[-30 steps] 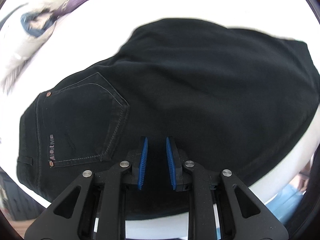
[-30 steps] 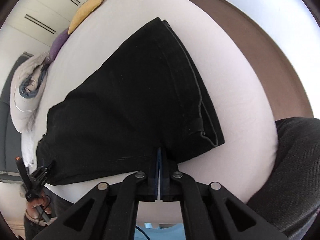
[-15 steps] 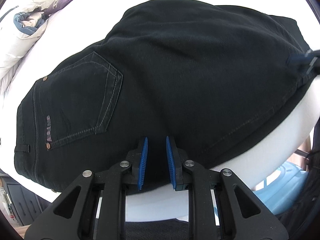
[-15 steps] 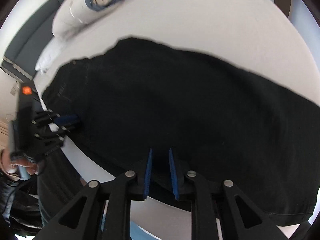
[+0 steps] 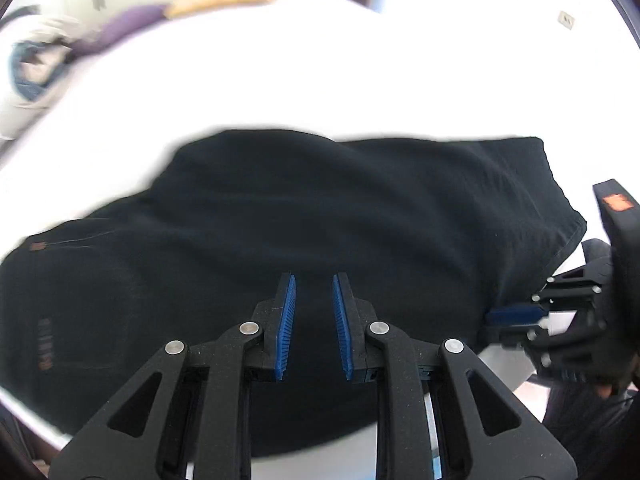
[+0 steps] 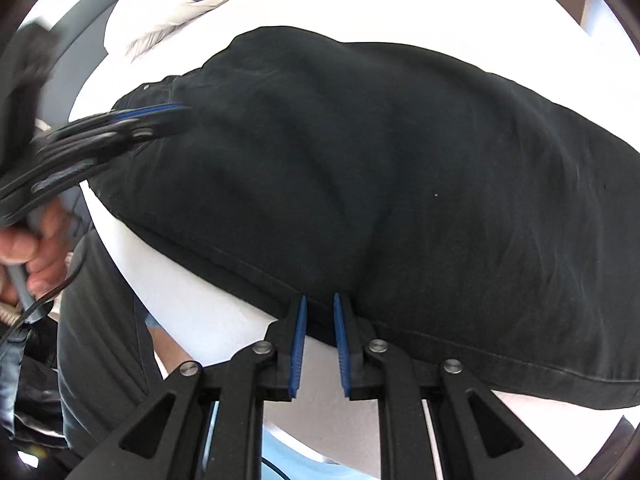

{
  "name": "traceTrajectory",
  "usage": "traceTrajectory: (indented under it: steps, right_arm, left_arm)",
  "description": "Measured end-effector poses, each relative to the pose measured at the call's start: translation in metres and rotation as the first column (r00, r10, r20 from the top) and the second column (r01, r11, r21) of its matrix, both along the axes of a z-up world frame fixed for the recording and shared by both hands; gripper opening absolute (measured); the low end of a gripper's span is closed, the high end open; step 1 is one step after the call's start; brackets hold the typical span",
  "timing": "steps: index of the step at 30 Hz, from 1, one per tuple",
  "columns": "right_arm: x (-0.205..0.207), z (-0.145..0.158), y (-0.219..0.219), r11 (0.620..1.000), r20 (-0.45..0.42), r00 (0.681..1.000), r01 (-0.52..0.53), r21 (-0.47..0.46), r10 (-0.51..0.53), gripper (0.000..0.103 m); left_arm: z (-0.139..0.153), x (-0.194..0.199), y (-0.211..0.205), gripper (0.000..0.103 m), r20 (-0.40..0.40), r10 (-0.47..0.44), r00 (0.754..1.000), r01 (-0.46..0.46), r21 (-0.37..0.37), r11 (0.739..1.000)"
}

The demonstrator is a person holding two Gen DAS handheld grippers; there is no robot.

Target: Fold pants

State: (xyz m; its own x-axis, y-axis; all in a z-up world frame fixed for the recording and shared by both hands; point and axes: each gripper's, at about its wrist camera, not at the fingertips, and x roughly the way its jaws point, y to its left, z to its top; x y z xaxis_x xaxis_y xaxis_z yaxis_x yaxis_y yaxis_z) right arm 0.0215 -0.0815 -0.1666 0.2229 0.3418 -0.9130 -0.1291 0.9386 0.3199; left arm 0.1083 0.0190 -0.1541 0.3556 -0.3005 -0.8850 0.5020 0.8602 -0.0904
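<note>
Black denim pants (image 5: 320,216) lie folded, roughly oblong, on white bed (image 5: 360,72); cloth matte, soft wrinkles, stitched hem along near edge. Back pocket w/ rivet at 9 o'clock in L view.

L gripper (image 5: 314,280): ribbed blue pads (image 5: 286,320) a narrow gap apart, over the denim, nothing pinched.

R gripper (image 6: 320,300): jaws closing, narrow gap, tips at the hem at 6 o'clock in R view; hem runs across the gap, pads not seen pressing it.

Pillows (image 5: 132,24), purple + yellow, at 11 o'clock, well apart from pants.
</note>
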Motion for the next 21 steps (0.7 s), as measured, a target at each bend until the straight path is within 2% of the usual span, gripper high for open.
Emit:
traceTrajectory:
  steps: [1, 2, 3, 4, 6, 9, 10, 13, 15, 17, 18, 19, 21]
  right_arm:
    - [-0.001, 0.0, -0.001, 1.0, -0.004, 1.0, 0.002, 0.006, -0.002, 0.014]
    - [-0.002, 0.001, -0.003, 1.0, -0.011, 1.0, -0.002, 0.012, 0.002, 0.014]
    - [-0.003, 0.003, -0.004, 1.0, -0.021, 1.0, -0.008, 0.017, 0.009, 0.014]
    - [-0.004, 0.009, -0.008, 0.999, -0.032, 0.999, -0.009, 0.032, 0.01, 0.014]
    - [-0.004, 0.025, -0.022, 0.997, -0.004, 1.0, 0.022, 0.076, -0.021, 0.016]
    - [0.009, 0.049, -0.025, 0.992, 0.103, 0.993, 0.051, 0.115, -0.063, 0.017]
    - [0.017, 0.052, -0.023, 0.992, 0.12, 0.99, 0.053, 0.113, -0.067, 0.018]
    - [0.035, 0.046, -0.003, 0.994, 0.12, 0.992, 0.023, 0.108, -0.036, 0.018]
    - [0.037, 0.031, 0.014, 0.994, 0.093, 0.996, -0.021, 0.107, 0.011, 0.018]
    - [0.03, 0.002, 0.026, 0.996, 0.001, 0.998, -0.063, 0.069, 0.064, 0.019]
    - [0.023, -0.006, 0.028, 0.996, 0.003, 0.998, -0.06, 0.066, 0.06, 0.019]
    - [0.014, -0.004, 0.025, 0.996, 0.047, 0.998, -0.04, 0.084, 0.036, 0.019]
    - [0.0, -0.003, 0.018, 0.992, 0.036, 0.999, -0.038, 0.123, 0.034, 0.019]
  left_arm:
    - [-0.021, 0.015, -0.006, 0.018, -0.061, -0.02, 0.998, 0.023, 0.044, 0.999]
    - [-0.035, 0.01, -0.01, 0.018, -0.074, -0.035, 0.997, 0.042, 0.095, 0.995]
    - [-0.037, -0.003, -0.012, 0.018, -0.018, -0.066, 0.998, 0.068, 0.124, 0.99]
    - [-0.038, -0.009, -0.011, 0.018, -0.019, -0.08, 0.997, 0.082, 0.139, 0.987]
    - [-0.037, -0.023, 0.0, 0.018, -0.049, -0.069, 0.996, 0.075, 0.126, 0.989]
    - [-0.04, -0.031, 0.013, 0.018, -0.074, -0.046, 0.996, 0.052, 0.091, 0.994]
    - [-0.033, -0.05, 0.007, 0.018, -0.074, -0.042, 0.996, 0.048, 0.092, 0.995]
    - [-0.031, -0.062, 0.003, 0.018, -0.063, -0.052, 0.997, 0.06, 0.137, 0.989]
    - [-0.032, -0.066, 0.0, 0.018, -0.047, -0.067, 0.997, 0.074, 0.17, 0.983]
    - [-0.034, -0.071, -0.008, 0.018, -0.047, -0.065, 0.997, 0.072, 0.172, 0.982]
    - [-0.035, -0.073, -0.006, 0.018, -0.054, -0.058, 0.997, 0.066, 0.163, 0.984]
    - [-0.035, -0.073, -0.006, 0.018, -0.057, -0.053, 0.997, 0.061, 0.153, 0.986]
    - [-0.036, -0.07, -0.001, 0.018, -0.072, -0.045, 0.996, 0.055, 0.132, 0.99]
